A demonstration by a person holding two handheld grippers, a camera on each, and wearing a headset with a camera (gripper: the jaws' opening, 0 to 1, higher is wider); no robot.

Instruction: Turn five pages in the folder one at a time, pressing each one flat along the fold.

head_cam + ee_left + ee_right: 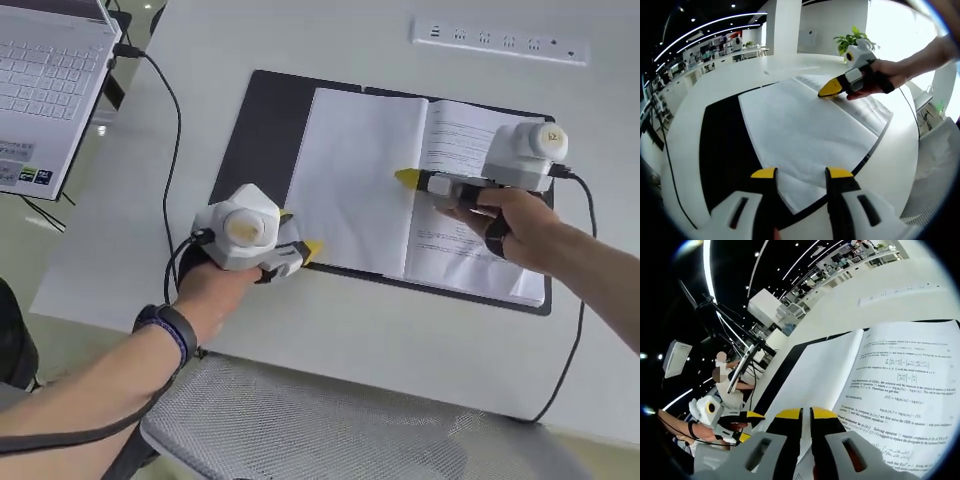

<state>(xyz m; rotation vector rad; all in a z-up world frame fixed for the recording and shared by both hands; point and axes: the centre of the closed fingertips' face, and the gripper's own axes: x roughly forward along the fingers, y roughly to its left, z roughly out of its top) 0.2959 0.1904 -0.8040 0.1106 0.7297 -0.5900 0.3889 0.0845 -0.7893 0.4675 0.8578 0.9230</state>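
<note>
Nearest to us, our left hand holds the left gripper at the near edge of the black folder, which lies open on the white table. Its yellow-tipped fingers stand well apart and have hold of nothing. The near corner of the blank page runs in between them, and we cannot tell whether either tip touches the paper. Ahead of those fingers the blank page spreads away to the fold, with the folder's bare black cover off to their left.

At the fold we see the right gripper, carried in our right hand. Its fingers are drawn almost together, a thin dark slit between the tips, with nothing clamped in them. The tips point at the fold, with the blank page ahead of them and to their left and the printed page to their right. Whether they press on the paper we cannot tell.

Well beyond the left fingers, off the folder, stands a laptop. Far ahead of the right fingers lies a white power strip.
</note>
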